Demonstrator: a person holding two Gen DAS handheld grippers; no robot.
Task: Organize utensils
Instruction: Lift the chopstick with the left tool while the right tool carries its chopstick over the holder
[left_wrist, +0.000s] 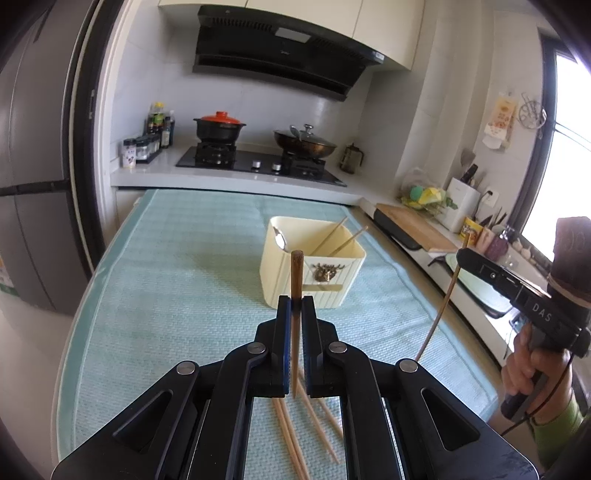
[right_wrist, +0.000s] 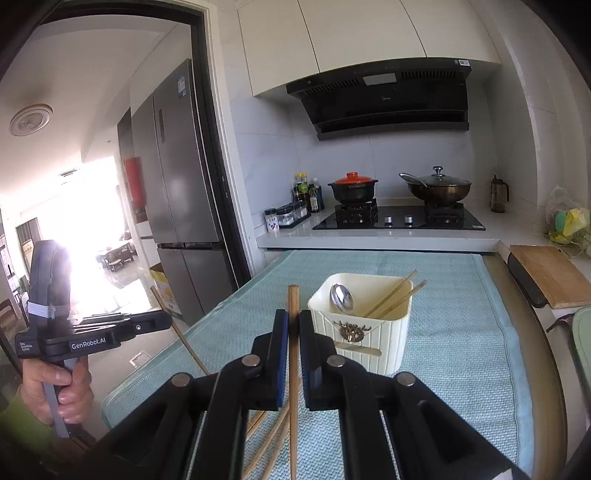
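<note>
right gripper (right_wrist: 293, 321): black, blue-padded jaws clamped on an upright brown wooden chopstick (right_wrist: 293, 369)
left gripper (right_wrist: 162, 320): off to the side, pinching another wooden chopstick (right_wrist: 181, 332), tilted
cream ribbed plastic holder (right_wrist: 360, 339): on the light blue woven mat (right_wrist: 461, 350), steel spoon (right_wrist: 341, 298) and two chopsticks (right_wrist: 393, 297) inside
loose chopsticks (right_wrist: 267, 443): flat on the mat under the right gripper

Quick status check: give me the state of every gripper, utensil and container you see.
Left gripper: shut on an upright chopstick.
Right gripper: shut on another chopstick.
Holder: upright on the mat, holding a spoon and two chopsticks.
Loose chopsticks: lying on the mat.
</note>
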